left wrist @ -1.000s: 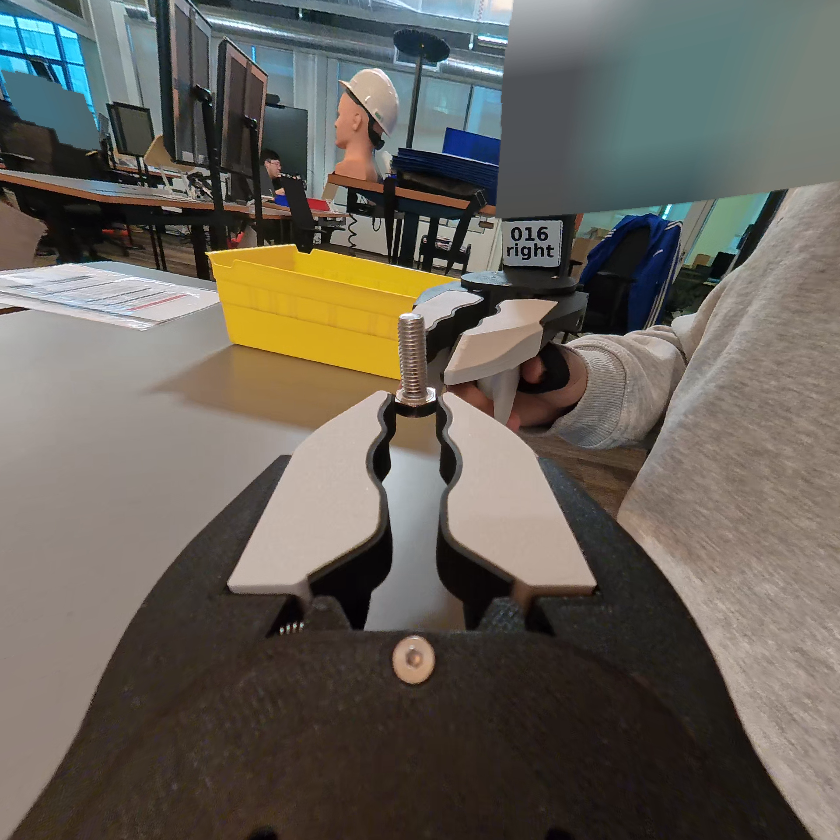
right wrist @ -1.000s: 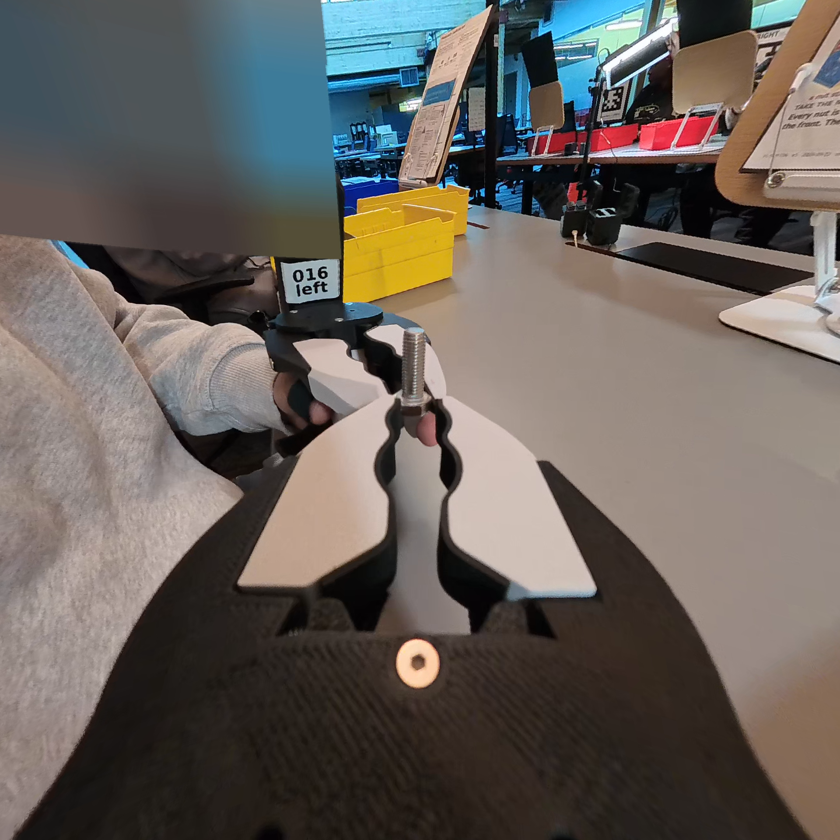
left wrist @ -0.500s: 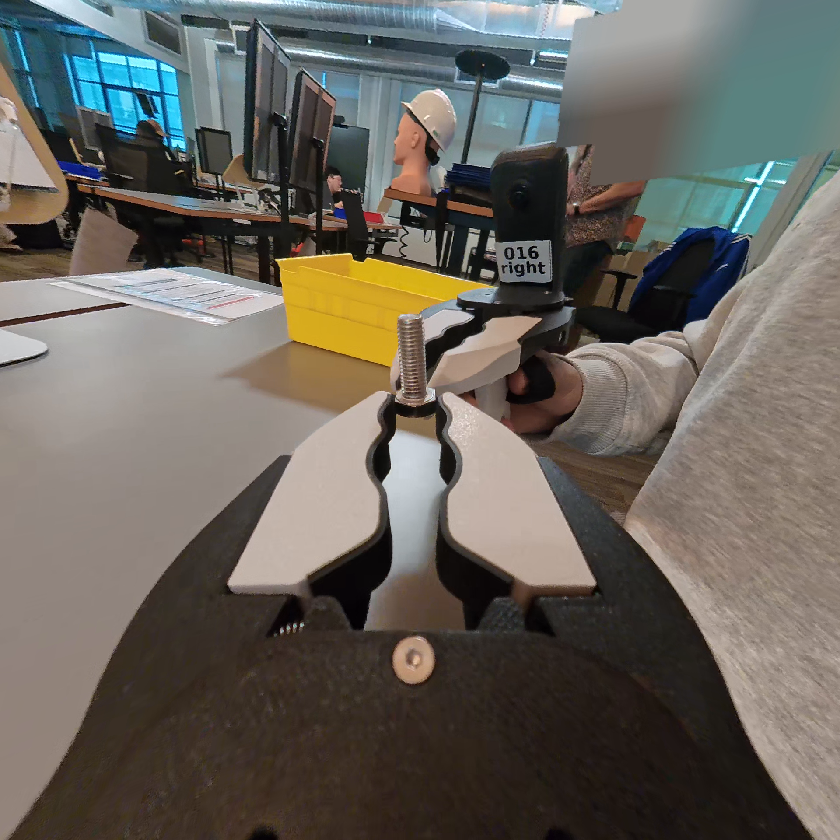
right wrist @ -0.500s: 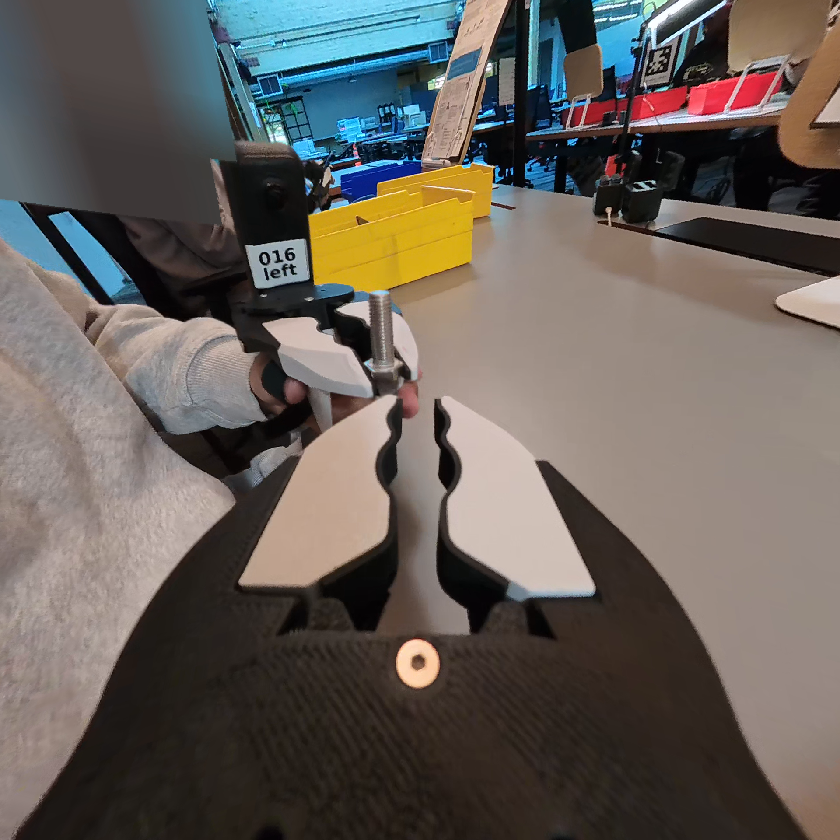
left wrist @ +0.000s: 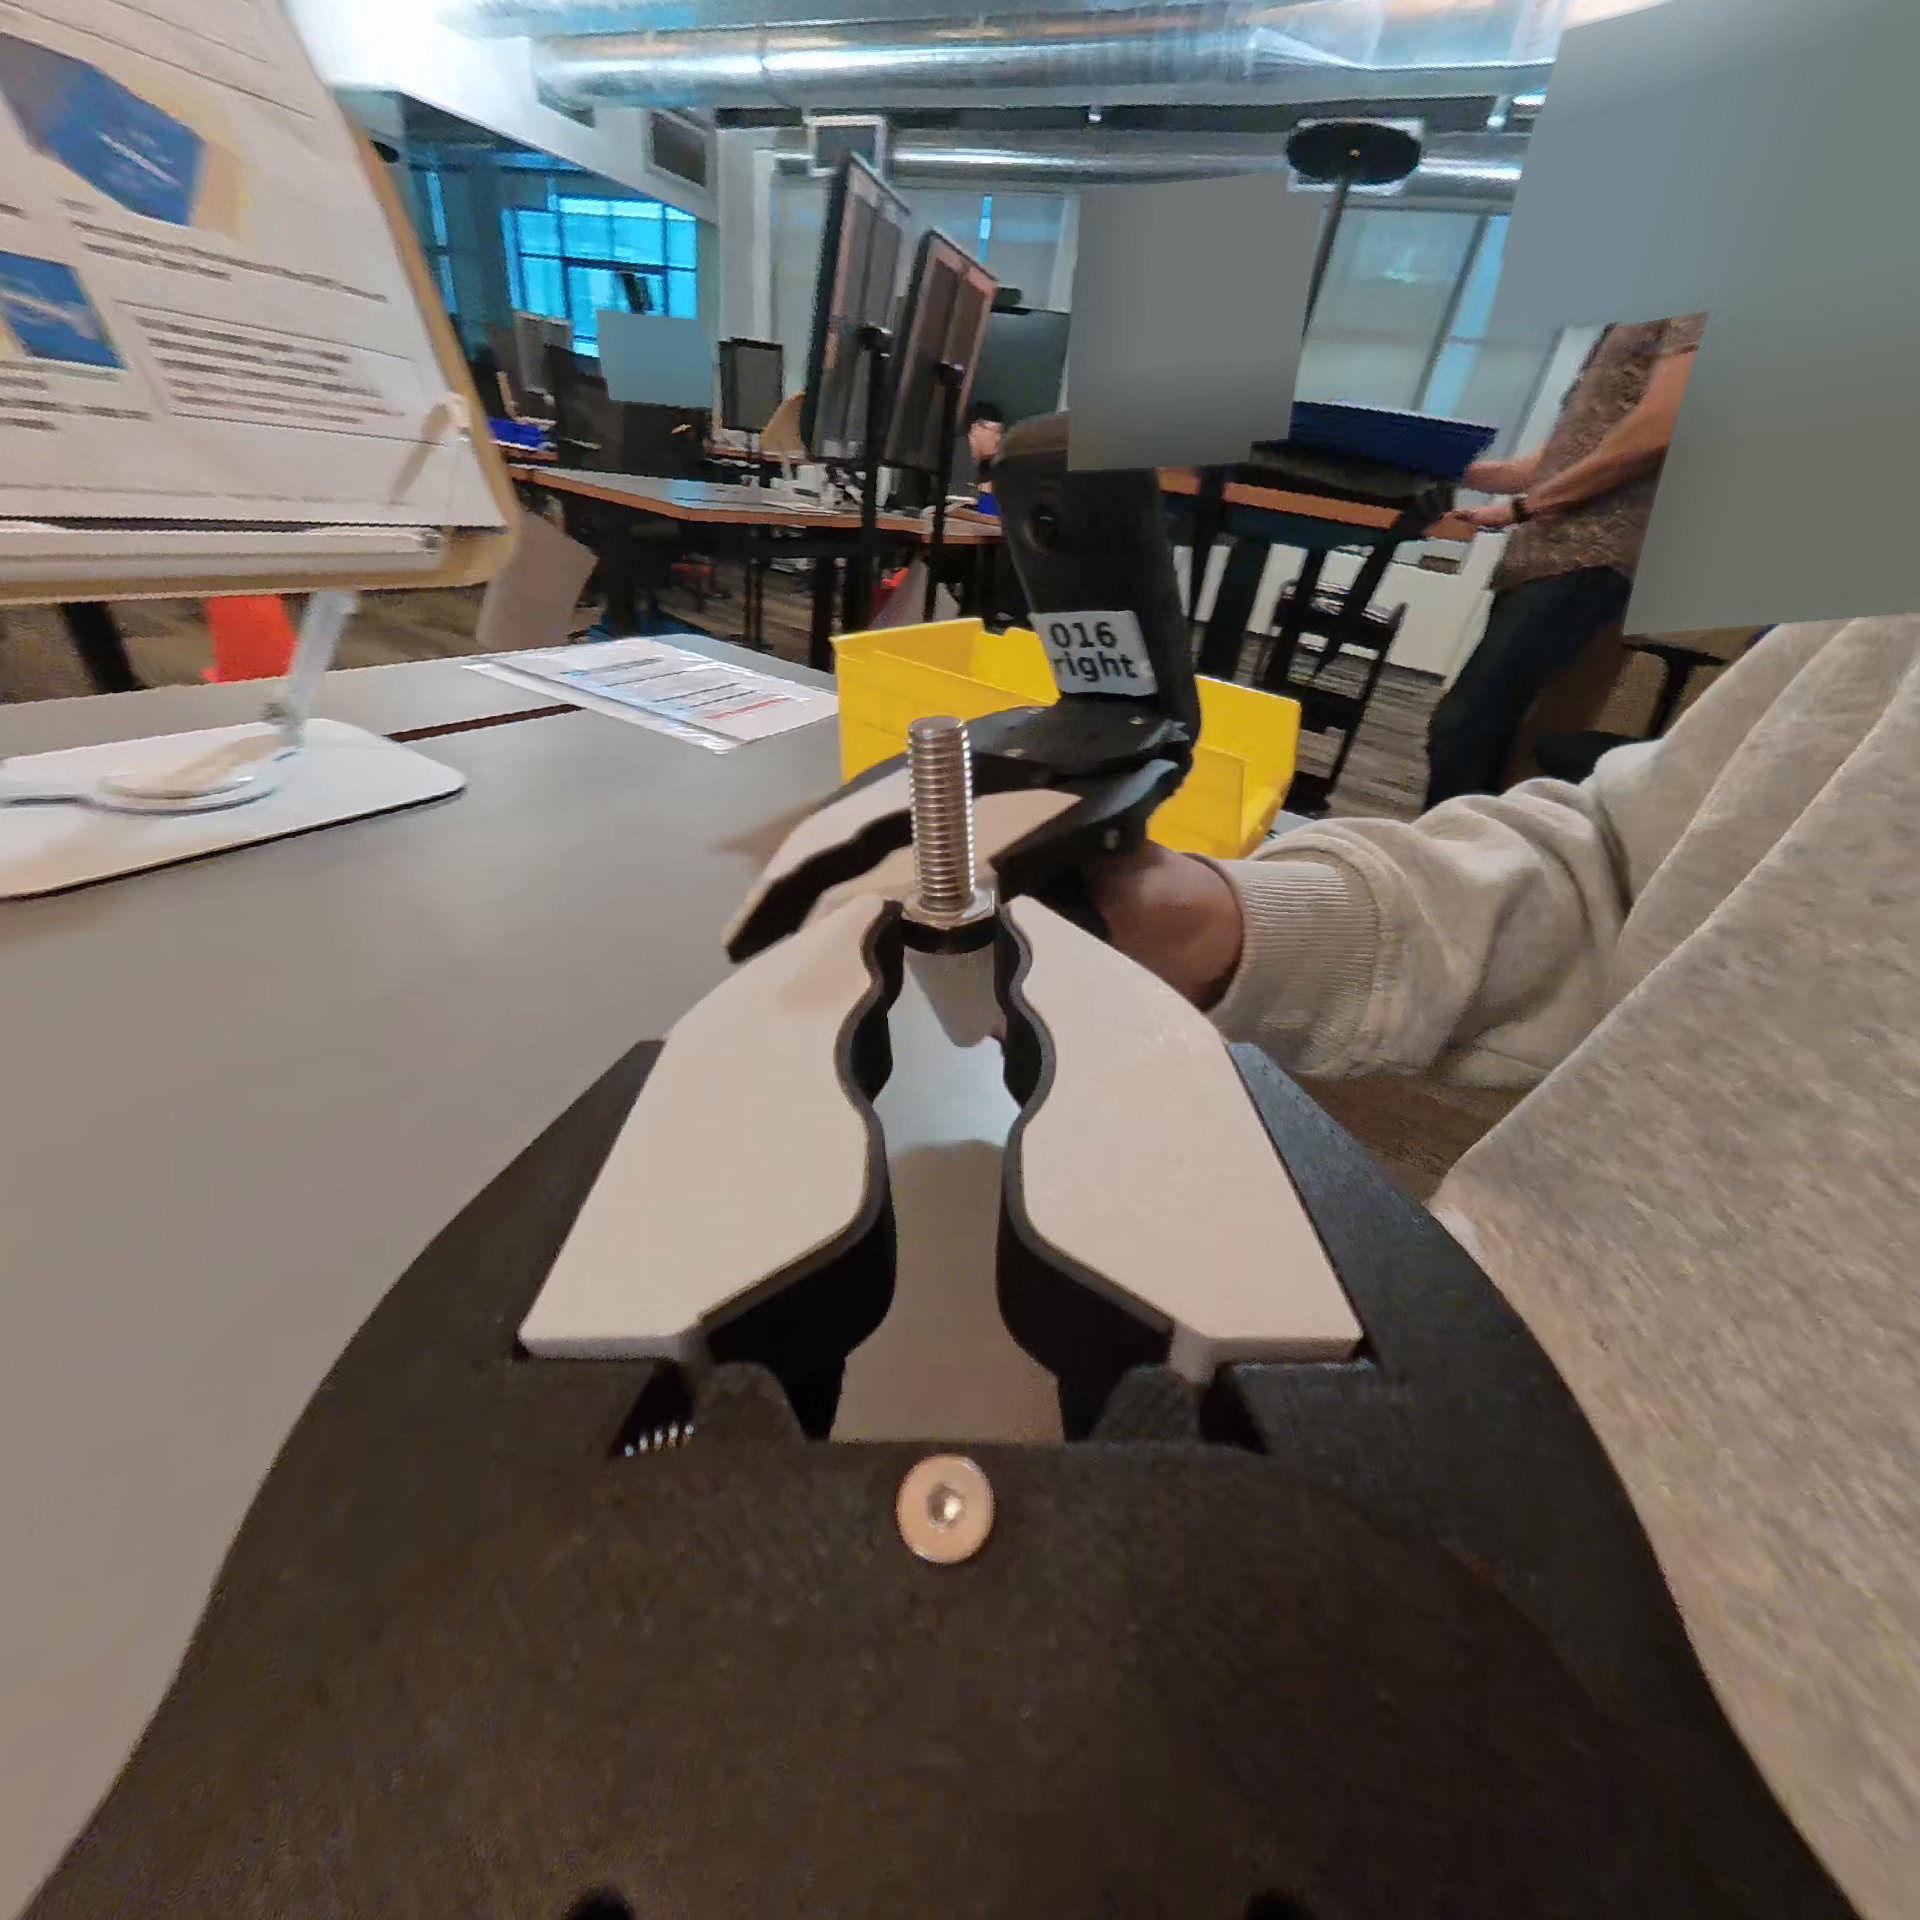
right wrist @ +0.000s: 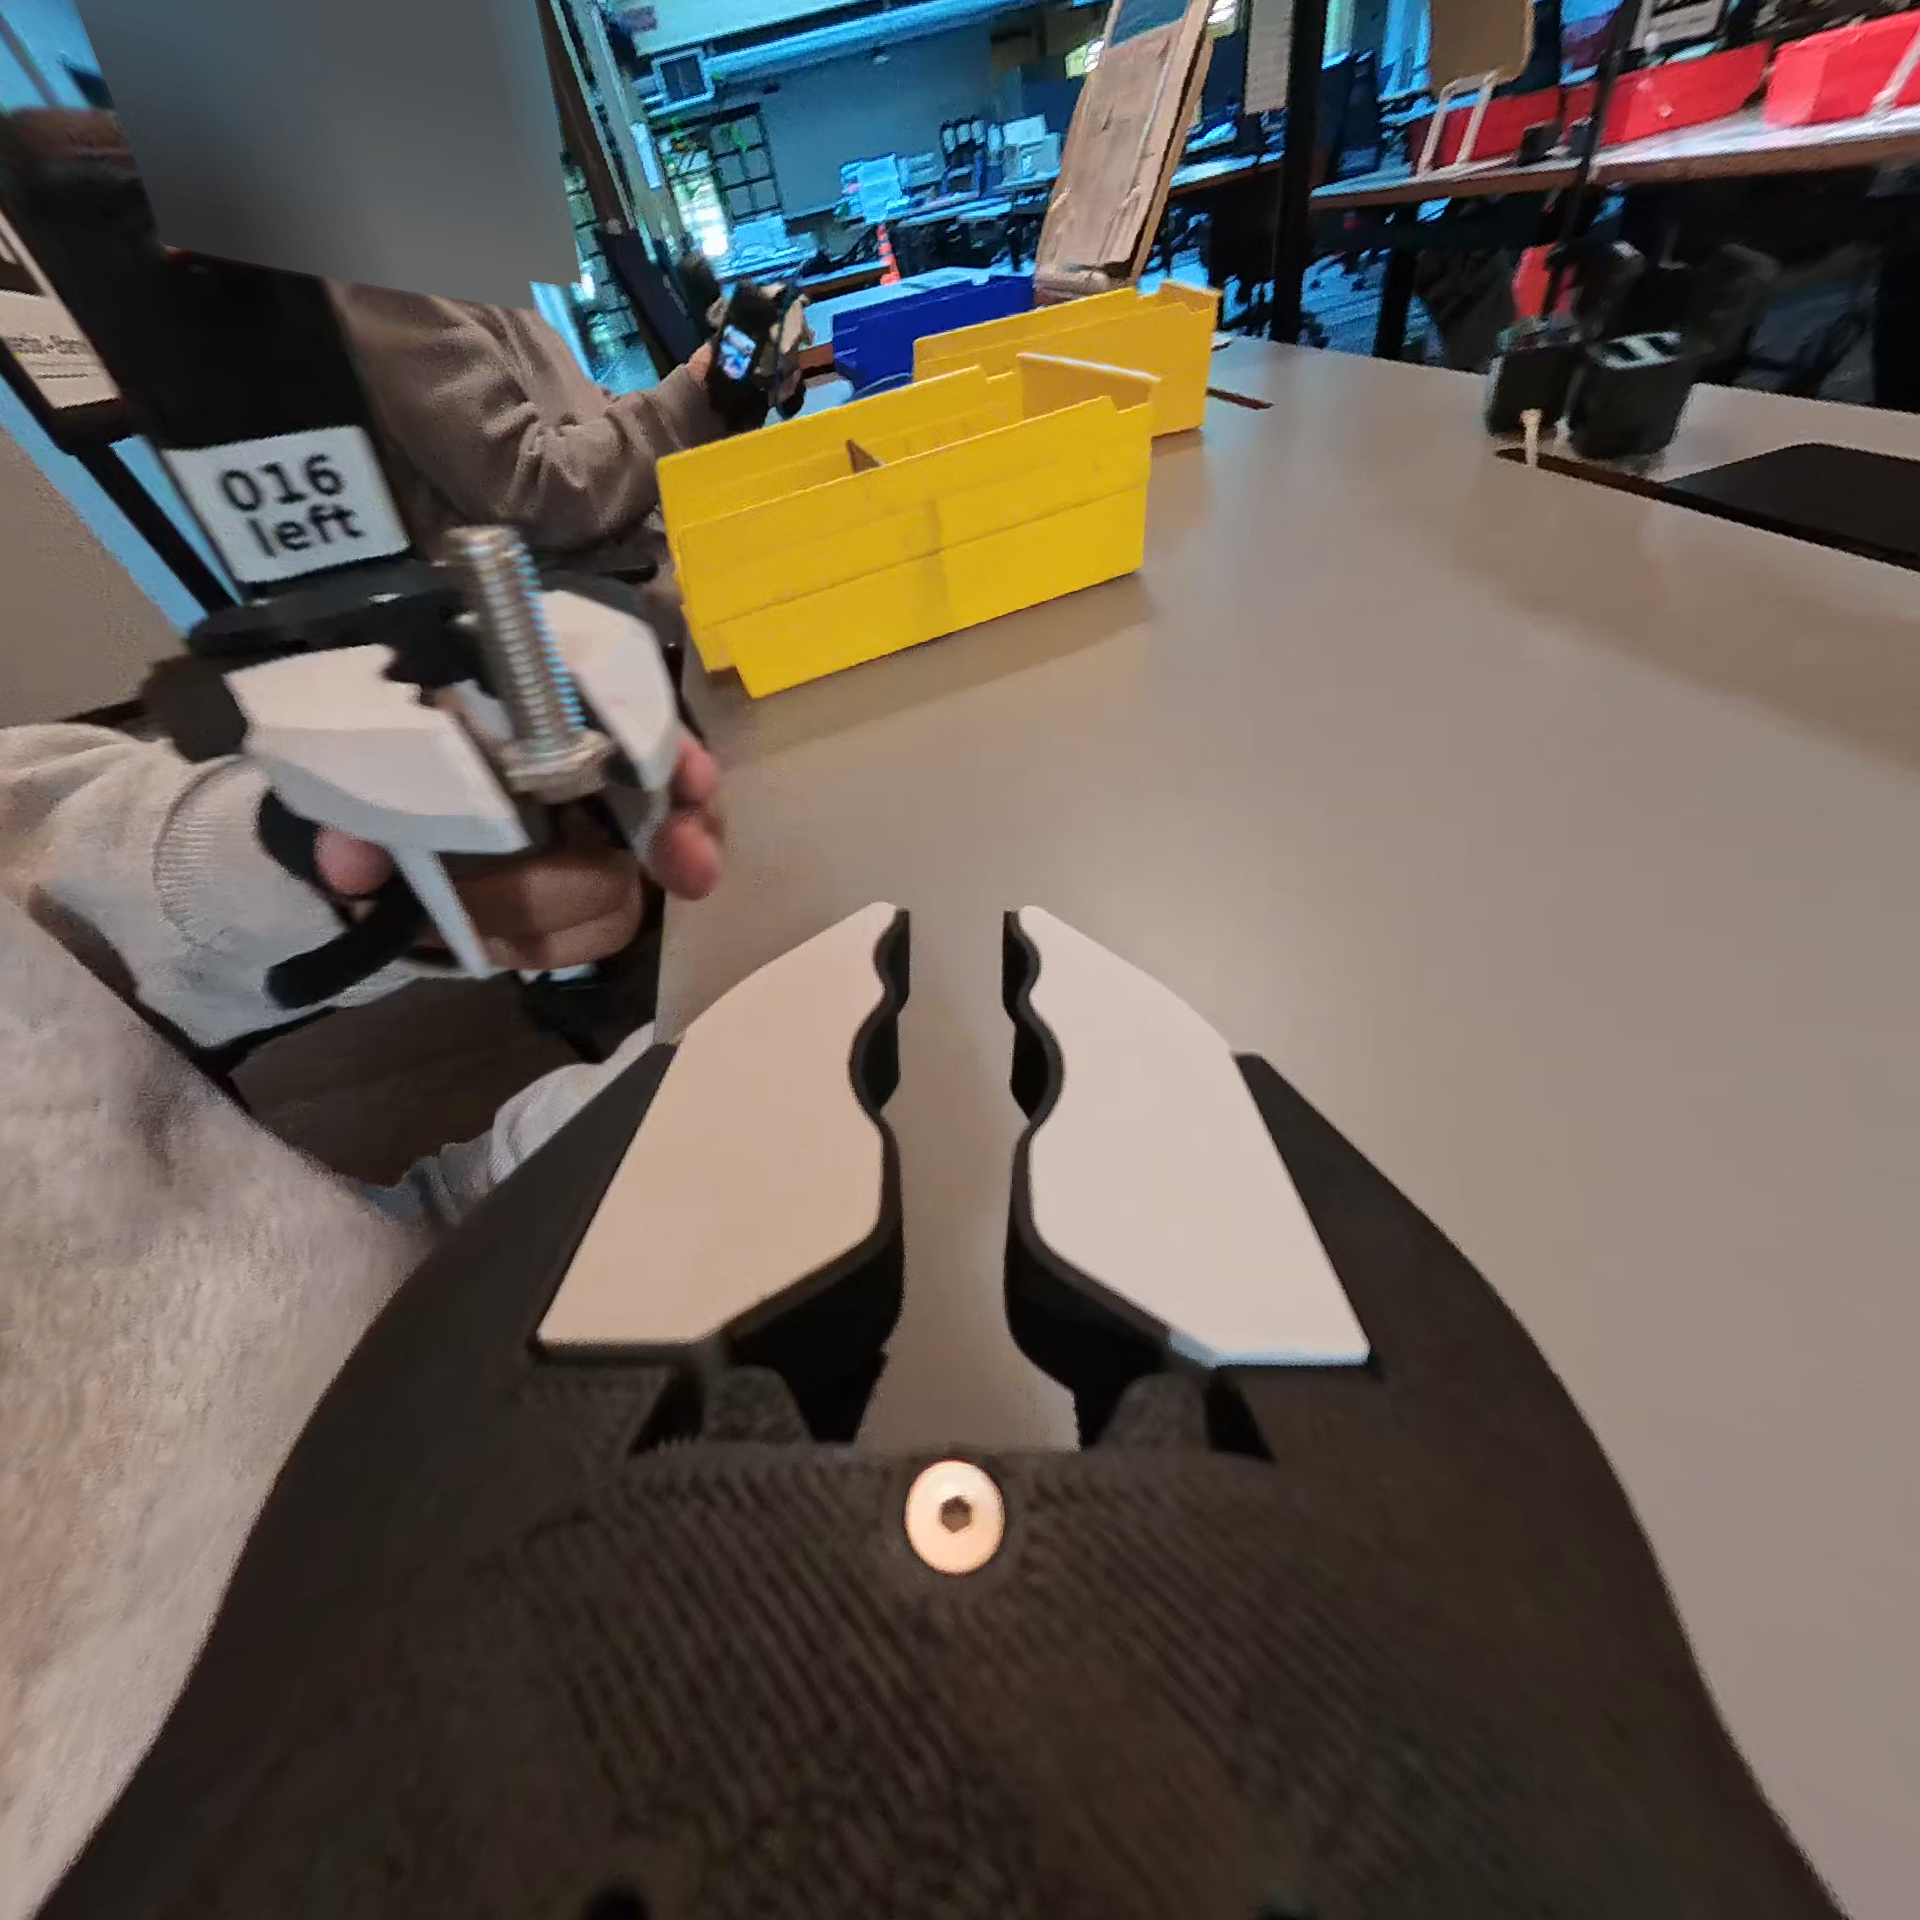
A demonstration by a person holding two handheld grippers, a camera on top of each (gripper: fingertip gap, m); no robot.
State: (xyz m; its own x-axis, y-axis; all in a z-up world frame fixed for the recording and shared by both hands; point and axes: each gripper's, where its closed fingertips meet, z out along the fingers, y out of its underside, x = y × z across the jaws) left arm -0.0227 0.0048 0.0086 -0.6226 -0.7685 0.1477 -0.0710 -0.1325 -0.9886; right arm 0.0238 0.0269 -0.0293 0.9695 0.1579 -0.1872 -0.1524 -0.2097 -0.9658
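A: In the right wrist view, what shows at mid-left?
B: The left gripper (right wrist: 582, 764) pinching a bolt (right wrist: 520, 644) by its head, threads up.
A: And lower centre?
B: The right gripper (right wrist: 956, 935), spread, nothing between, over the grey table (right wrist: 1455, 831).

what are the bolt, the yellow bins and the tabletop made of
Bolt: metal, probably steel; bright silvery threads and hex head, held in the left tongs.
Bins: moulded plastic, by the look; uniform glossy yellow, ribbed walls.
Tabletop: smooth matte grey, perhaps laminate; unclear.
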